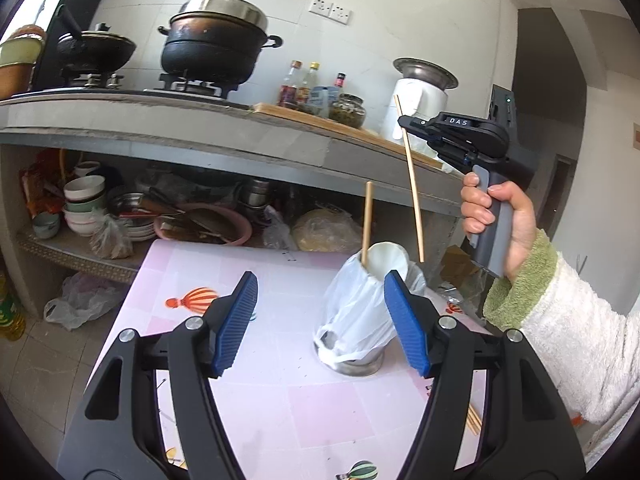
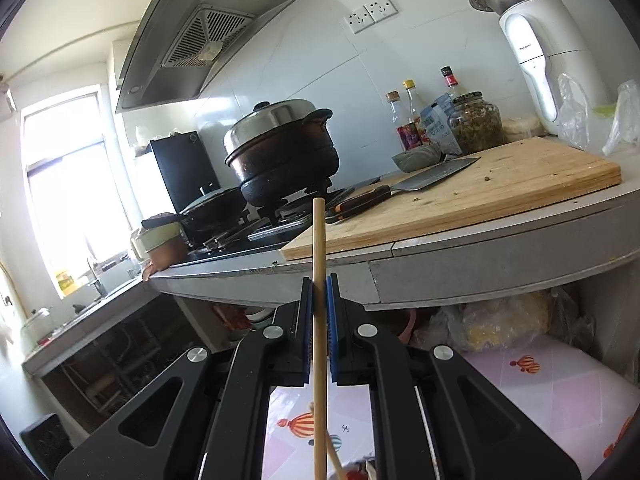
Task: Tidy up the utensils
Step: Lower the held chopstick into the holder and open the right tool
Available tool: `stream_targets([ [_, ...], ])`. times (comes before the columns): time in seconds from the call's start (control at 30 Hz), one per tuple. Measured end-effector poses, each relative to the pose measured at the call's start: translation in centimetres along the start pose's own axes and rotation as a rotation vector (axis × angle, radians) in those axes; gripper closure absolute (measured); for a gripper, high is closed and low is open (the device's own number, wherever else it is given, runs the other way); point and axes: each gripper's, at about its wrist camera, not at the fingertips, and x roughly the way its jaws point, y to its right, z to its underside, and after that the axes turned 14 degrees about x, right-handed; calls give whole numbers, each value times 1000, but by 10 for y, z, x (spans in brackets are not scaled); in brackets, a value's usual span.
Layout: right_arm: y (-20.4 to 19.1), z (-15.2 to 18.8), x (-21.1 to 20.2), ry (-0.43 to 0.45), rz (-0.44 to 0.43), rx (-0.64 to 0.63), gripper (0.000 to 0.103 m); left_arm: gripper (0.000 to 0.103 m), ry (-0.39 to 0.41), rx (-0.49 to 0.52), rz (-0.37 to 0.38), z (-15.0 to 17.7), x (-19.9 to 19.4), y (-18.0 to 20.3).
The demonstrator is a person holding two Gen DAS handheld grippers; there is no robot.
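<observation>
A metal utensil holder (image 1: 360,364) wrapped in a white plastic bag (image 1: 356,312) stands on the pink table (image 1: 280,400). One wooden chopstick (image 1: 366,222) stands in it. My right gripper (image 1: 404,122) is shut on another chopstick (image 1: 412,184) and holds it upright above and right of the holder. In the right wrist view the chopstick (image 2: 319,280) is pinched between the blue pads of the right gripper (image 2: 319,296). My left gripper (image 1: 320,312) is open and empty, its right pad (image 1: 406,324) beside the holder. More chopsticks (image 1: 474,418) lie at the table's right edge.
A grey counter (image 1: 200,132) runs behind the table with a stove, a black pot (image 1: 216,40), bottles (image 1: 308,84), a cutting board (image 2: 480,188) with a cleaver (image 2: 420,180), and a white appliance (image 1: 420,100). Bowls (image 1: 84,204) fill the shelf below.
</observation>
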Motion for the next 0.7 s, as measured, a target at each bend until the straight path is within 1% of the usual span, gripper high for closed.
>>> stream_targets([
  [0.13,2,20,23,-1,57,-86,96,41,-12,-16,-25,8,-6,-7],
  [0.3,8,45,36,-30,95,-159,96,41,-20,-40,-34,13,-6,-14],
  [0.47,18,61,34,-54,112,-169,96,41,-20,-43,-30,14,-3,-14],
  [0.6,27,70,24,-68,113,-146,96,41,-23,-49,-20,15,1,-14],
  [0.7,35,77,15,-100,111,-123,96,41,-24,-50,-17,14,2,-13],
])
